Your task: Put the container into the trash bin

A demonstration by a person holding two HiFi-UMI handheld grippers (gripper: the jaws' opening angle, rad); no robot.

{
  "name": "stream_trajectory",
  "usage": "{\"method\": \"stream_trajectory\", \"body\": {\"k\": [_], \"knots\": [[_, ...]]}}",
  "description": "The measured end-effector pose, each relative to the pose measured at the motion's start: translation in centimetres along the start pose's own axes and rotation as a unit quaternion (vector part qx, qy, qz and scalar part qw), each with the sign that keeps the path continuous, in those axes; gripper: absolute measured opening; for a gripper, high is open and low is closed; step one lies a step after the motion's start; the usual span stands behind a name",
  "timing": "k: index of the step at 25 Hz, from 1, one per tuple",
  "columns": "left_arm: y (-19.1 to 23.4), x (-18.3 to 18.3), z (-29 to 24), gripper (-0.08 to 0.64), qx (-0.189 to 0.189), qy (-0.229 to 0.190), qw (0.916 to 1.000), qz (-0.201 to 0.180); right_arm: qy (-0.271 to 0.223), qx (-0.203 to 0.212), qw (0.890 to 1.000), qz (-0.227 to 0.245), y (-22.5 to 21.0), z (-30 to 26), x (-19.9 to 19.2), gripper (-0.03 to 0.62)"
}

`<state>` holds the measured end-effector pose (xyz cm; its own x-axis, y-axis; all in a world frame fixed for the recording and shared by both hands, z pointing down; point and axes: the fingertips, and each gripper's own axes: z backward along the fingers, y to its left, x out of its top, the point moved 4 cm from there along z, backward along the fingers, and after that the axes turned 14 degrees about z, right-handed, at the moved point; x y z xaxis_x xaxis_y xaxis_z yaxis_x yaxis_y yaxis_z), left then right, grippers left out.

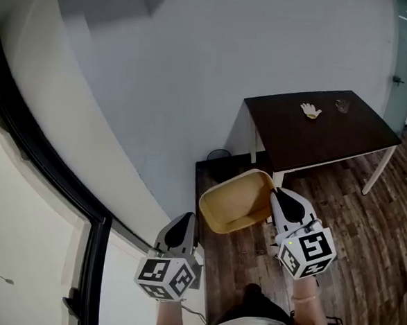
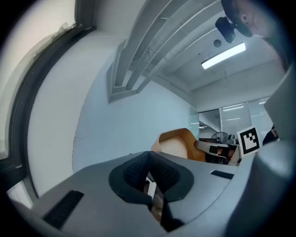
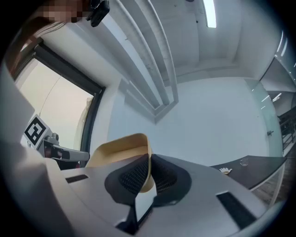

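The right gripper (image 1: 275,192) pinches the rim of the tan container (image 1: 235,199), its jaws closed on the thin wall (the right gripper view shows the wall pressed between both pads). The container hangs in the air, tilted with its open side up, above the wooden floor (image 1: 340,202). It is near a small dark bin (image 1: 219,154) that stands by the wall beside the dark table (image 1: 330,136). The left gripper (image 1: 186,220) is held low and to the container's left, apart from it, jaws pressed together with nothing between them.
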<state>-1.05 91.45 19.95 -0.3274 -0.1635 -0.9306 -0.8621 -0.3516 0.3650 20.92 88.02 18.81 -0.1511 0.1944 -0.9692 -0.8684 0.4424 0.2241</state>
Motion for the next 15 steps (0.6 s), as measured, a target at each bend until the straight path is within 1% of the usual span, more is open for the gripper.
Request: {"method": "stream_trajectory", "body": {"k": [5,7,15], "knots": [[-0.5,-0.4,-0.7,0.020,-0.002,0.005,1.0000,-0.003,0.000,0.000,1.000,-0.004,-0.7,0.2,-0.4,0.020],[-0.8,-0.6,-1.3,0.020,-0.004,0.009,0.9999,-0.004,0.001,0.007,1.000,-0.003,-1.0,0.0,-0.7,0.020],[-1.6,-1.2,-4.7,0.020,-0.006,0.020,0.9998,-0.005,0.012,0.019,1.000,0.000,-3.2,-1.4,-2.0,0.020]]}}
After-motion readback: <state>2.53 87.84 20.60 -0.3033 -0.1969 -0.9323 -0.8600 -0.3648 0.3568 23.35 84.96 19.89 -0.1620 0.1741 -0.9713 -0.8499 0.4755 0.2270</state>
